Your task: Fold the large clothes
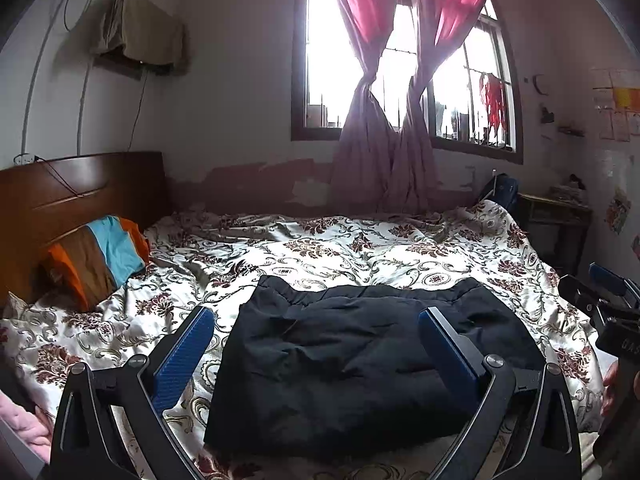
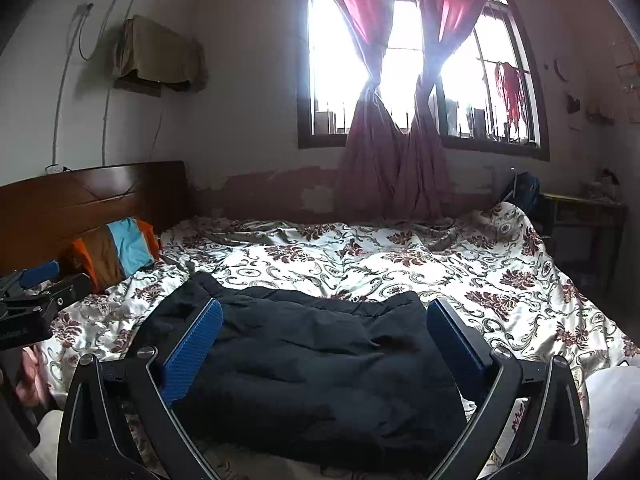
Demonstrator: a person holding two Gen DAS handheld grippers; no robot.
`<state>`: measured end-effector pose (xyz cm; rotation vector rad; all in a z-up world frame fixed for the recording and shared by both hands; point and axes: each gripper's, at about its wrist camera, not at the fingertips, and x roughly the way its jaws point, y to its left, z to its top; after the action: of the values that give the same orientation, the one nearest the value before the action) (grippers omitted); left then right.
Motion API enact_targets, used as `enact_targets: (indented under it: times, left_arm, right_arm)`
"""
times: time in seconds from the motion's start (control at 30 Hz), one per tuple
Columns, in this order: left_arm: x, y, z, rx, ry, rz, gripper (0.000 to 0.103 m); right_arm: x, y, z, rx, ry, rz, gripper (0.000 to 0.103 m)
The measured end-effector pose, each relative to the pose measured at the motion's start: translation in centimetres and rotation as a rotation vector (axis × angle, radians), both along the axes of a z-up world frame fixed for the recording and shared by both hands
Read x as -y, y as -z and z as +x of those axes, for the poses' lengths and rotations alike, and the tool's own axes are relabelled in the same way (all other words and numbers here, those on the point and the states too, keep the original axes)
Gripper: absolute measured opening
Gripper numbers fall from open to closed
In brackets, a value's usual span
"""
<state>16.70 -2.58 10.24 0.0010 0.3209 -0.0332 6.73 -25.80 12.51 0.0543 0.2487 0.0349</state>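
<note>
Only "GAS" legible, on right gripper (image 1: 616, 304). L gripper (image 1: 316, 344) & R both spread, empty, above folded black garment (image 1: 360, 364); floral bedspread (image 1: 400, 248) bare beyond.

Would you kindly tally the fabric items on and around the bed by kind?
Black padded garment: 1
Floral bedspread: 1
Orange, brown and blue striped pillow: 1
Pink knotted curtains: 2
Total: 5
</note>
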Motion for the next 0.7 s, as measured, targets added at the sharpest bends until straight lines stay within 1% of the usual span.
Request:
enact_targets:
  times: [0.2, 0.43, 0.7]
  left_arm:
    - [0.2, -0.1, -2.3, 0.006, 0.006, 0.007, 0.103]
    - [0.1, 0.2, -5.3, 0.023, 0.006, 0.024, 0.103]
    - [-0.7, 0.9, -6.6, 0.009, -0.009, 0.007, 0.103]
  right_arm:
    - [-0.7, -0.2, -2.9, 0.026, -0.004, 0.002, 0.1]
    - [-1.8, -0.1, -5.0, 0.051, -0.007, -0.001, 0.101]
    - [-2.3, 1.1, -6.9, 0.05, 0.005, 0.003, 0.101]
